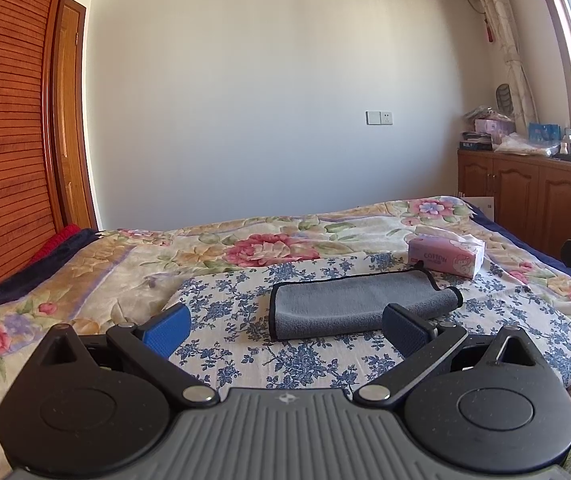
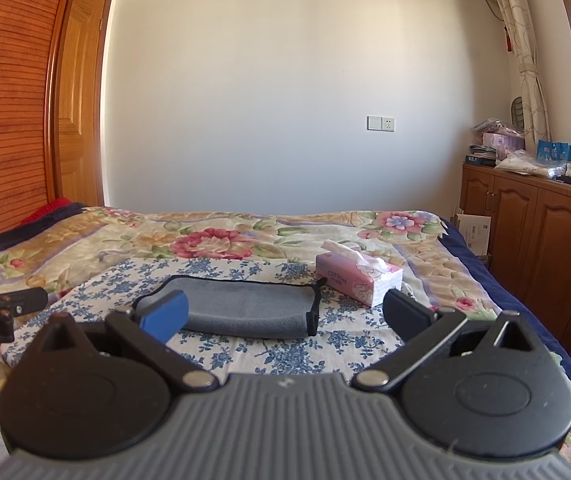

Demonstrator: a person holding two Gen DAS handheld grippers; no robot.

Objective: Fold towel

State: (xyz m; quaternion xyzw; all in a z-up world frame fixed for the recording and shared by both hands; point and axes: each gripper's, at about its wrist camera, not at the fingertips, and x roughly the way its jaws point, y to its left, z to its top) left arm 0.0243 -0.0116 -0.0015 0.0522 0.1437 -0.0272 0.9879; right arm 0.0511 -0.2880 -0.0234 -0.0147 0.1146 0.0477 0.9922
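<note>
The left gripper hangs with its jaws spread wide, holding nothing; its two blue pads stand apart above the blue-flowered cloth, clear of the fabric. The right gripper is spread just as wide and equally empty, its pads touching nothing.

One grey towel with black edging lies on the blue-flowered cloth, already folded into a long thick band with its layers stacked. In the left wrist view it sits just beyond the fingertips, its right near corner partly covered by the right pad. In the right wrist view the same towel lies between and beyond the pads, its left end hidden behind the left pad.

One pink tissue box stands to the far right of the towel, near it but apart, with a tissue sticking out of the top. The cloth rests on one bed covered by a large floral blanket. At the left edge of the right wrist view, parts of the left gripper are cut off by the frame. Along the right wall a wooden cabinet's top serves as a counter that carries a clutter of boxes and bottles too small to count
</note>
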